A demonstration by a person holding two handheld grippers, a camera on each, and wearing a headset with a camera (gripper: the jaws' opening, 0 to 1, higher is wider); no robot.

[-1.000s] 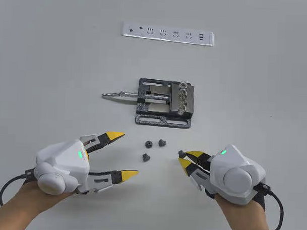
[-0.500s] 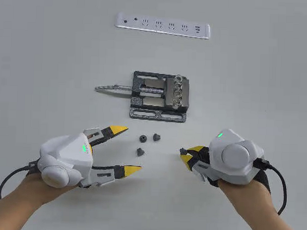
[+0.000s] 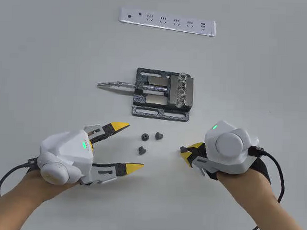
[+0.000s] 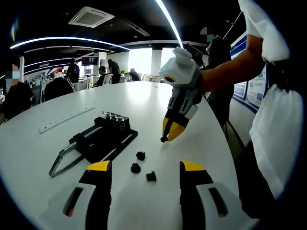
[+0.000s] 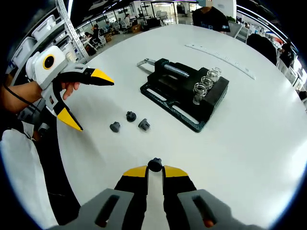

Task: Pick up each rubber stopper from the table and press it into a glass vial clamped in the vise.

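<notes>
While my right claw (image 5: 154,171) is tip-pinching a stopper (image 5: 154,164) near the vise (image 5: 182,96), I'm risking it slipping. My left claw (image 3: 135,145) is gaping wide.

— Is the way to the vise (image 3: 163,94) open?
— From the right gripper (image 3: 185,153), jaws closed on a stopper (image 5: 154,165), yes. Bare table (image 3: 255,78) runs from its tips to the vise's near edge, and the air above the vials (image 3: 181,90) is free.
— And from the left gripper (image 3: 135,146)?
— Three loose stoppers (image 3: 141,150) lie on the table just ahead of its wide-spread jaws, between the two grippers. A low pass there meets them.
— The sides?
— The vise's screw handle (image 3: 114,84) sticks out on the left, and its right side has open table. The power strip (image 3: 168,21) lies well beyond it.
</notes>
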